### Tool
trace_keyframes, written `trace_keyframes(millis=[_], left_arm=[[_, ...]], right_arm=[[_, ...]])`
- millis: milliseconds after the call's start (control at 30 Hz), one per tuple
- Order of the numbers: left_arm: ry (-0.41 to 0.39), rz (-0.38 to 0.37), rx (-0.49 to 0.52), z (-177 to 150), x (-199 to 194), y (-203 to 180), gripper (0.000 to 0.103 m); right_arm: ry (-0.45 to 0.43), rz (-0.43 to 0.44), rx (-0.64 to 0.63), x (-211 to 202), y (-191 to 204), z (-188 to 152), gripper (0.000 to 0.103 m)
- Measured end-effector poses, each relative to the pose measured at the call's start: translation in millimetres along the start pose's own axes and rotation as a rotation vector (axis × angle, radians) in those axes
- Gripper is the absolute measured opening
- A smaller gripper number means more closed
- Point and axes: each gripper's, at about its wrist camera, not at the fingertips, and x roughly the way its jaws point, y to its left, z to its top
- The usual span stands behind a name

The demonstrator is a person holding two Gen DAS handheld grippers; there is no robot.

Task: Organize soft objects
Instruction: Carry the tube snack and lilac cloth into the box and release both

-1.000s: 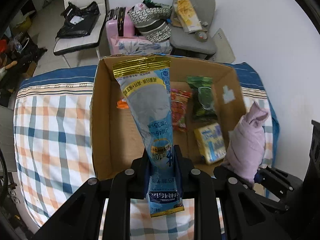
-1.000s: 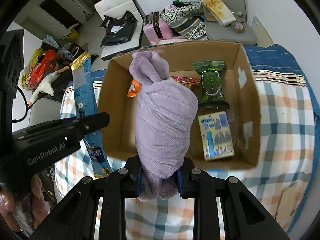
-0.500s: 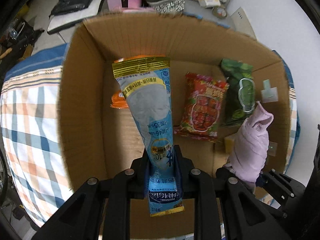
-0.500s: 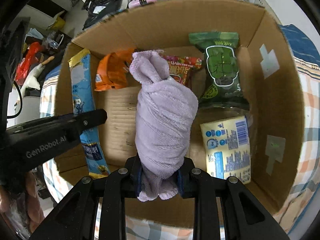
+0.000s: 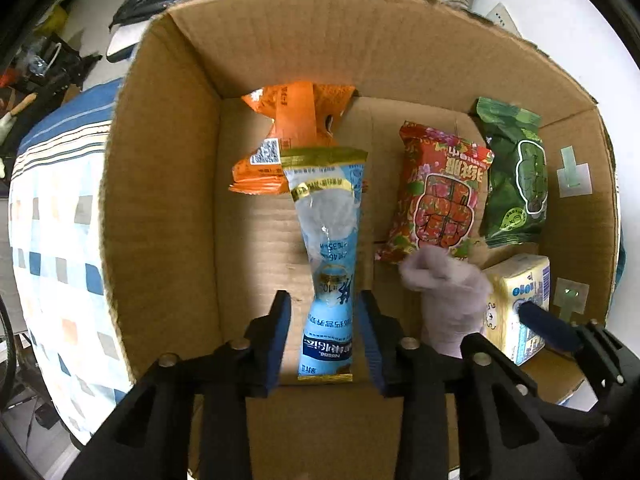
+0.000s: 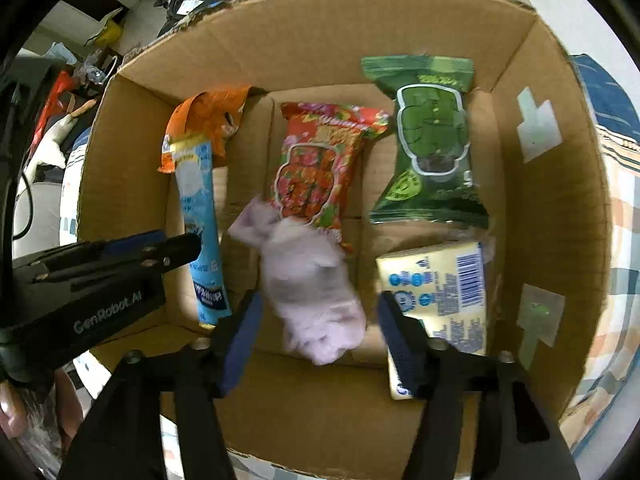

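Observation:
I look straight down into a cardboard box [image 5: 160,200]. A long blue snack packet [image 5: 328,280] lies between the fingers of my left gripper [image 5: 324,320]. Its jaws are opening and stand off the packet on both sides. In the right wrist view a rolled purple cloth [image 6: 312,292], blurred, drops between the fingers of my right gripper [image 6: 318,332]. Those jaws are opening too, wide of the cloth. The same cloth [image 5: 448,292] shows just right of the blue packet, and the blue packet [image 6: 200,220] shows left of the cloth.
On the box floor lie an orange packet [image 5: 292,136], a red packet [image 5: 440,192], a green packet [image 5: 516,176] and a yellow tissue pack [image 5: 520,300]. The box stands on a checked bedcover [image 5: 52,240]. Chairs and bags crowd the room beyond the far wall.
Both grippers sank from above the box rim down into it. Their jaws, shut on the blue packet and the purple cloth before, have parted and let both go.

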Motion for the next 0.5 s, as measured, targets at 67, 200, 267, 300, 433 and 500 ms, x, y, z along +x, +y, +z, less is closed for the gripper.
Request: trace_keyframes(millis=[67,200,267,300,433,500], left_arm=[[-0.022,0.003,-0.007,-4.8,-6.2,0.2,0.043],[-0.079,0.026,-0.017,-16.6,-22.4,-1.2,0.074],[-0.100,0.037,-0.023,-22.1,-29.0,0.1,0.086],[-0.109,0.042,-0.024,-25.2,-32.3,0.5,0.089],[-0.164,0.056,-0.027,-40.4,-51.0,3.5,0.094],[-0.196,0.052,-0.033,-50.8,-66.2,5.2,0.096]], right_arm=[[-0.020,-0.022,0.005,-7.4,-1.8,0.3,0.079],[-0.053,-0.062,0.014,-15.1,-9.5,-2.3,0.096],[-0.067,-0.089,0.019,-18.1,-13.2,-3.7,0.103],[-0.077,-0.103,0.020,-19.9,-14.7,-4.8,0.103],[-0.099,-0.133,0.017,-29.1,-18.0,-13.2,0.103],[-0.118,-0.136,0.016,-38.5,-16.5,-20.2,0.103]])
